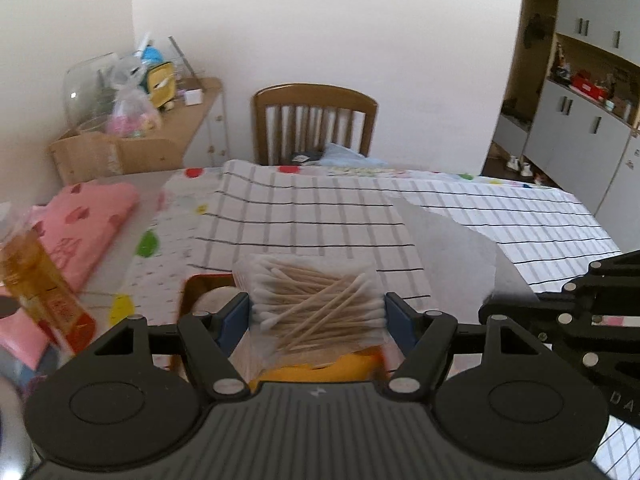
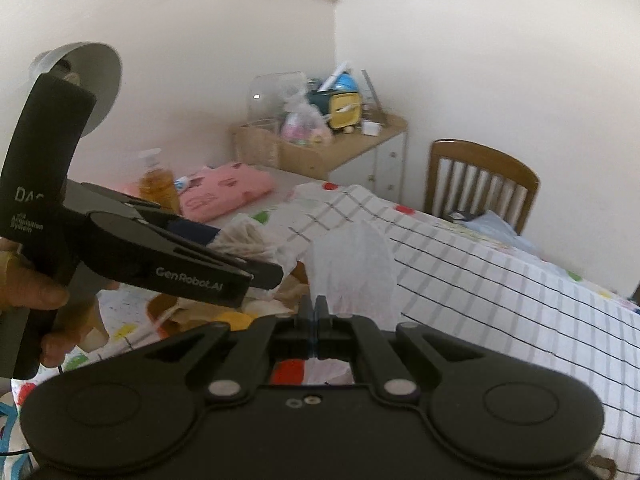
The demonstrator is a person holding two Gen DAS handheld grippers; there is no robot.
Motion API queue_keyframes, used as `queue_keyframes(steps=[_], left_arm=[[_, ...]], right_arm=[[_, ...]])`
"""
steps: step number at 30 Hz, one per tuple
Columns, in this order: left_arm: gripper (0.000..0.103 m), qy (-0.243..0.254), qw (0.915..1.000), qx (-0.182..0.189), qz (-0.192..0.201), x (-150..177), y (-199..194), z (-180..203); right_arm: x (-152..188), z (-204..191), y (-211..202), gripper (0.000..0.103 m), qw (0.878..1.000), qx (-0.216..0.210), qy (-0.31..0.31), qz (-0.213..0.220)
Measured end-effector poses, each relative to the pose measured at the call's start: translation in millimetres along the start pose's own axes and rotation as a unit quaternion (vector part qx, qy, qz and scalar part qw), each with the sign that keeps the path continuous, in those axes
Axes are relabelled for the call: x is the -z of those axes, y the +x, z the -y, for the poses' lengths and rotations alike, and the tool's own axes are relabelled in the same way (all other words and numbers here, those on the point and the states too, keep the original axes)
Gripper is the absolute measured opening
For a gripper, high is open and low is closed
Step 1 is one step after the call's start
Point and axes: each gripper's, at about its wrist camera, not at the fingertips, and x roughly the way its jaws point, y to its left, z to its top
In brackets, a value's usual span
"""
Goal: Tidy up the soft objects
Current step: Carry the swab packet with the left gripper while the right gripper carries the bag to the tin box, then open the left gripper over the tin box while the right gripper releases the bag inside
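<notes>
1. Left wrist view: your left gripper point(image 1: 316, 312) holds a clear pack of cotton swabs point(image 1: 314, 304) between wide-set blue pads. Beyond it lies the table point(image 1: 520, 216) under a white grid-lined cloth, with a wooden chair point(image 1: 314, 120) at its far edge against a pale wall. A folded pink cloth point(image 1: 84, 216) lies far left, cupboards point(image 1: 580, 132) far right.
2. Right wrist view: your right gripper point(image 2: 315, 312) is pinched tight on a white tissue point(image 2: 352, 268) standing above the grid cloth. The swab pack sits left, in the other claw. A side cabinet point(image 2: 360, 152) stands by the far wall.
</notes>
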Motion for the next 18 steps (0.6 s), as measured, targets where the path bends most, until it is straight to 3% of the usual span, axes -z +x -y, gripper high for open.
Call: queue_keyframes(steps=[9, 18], left_arm=[[0.072, -0.007, 0.9998, -0.01, -0.012, 8.5, 2.6, -52.0], [0.072, 0.009, 0.9991, 0.017, -0.037, 13.0, 26.2, -68.7]], right_arm=[[3.6, -48.7, 52.5, 0.0, 0.999, -0.028, 0.005, -0.036], [22.2, -71.8, 91.2, 0.0, 0.996, -0.026, 0.011, -0.085]])
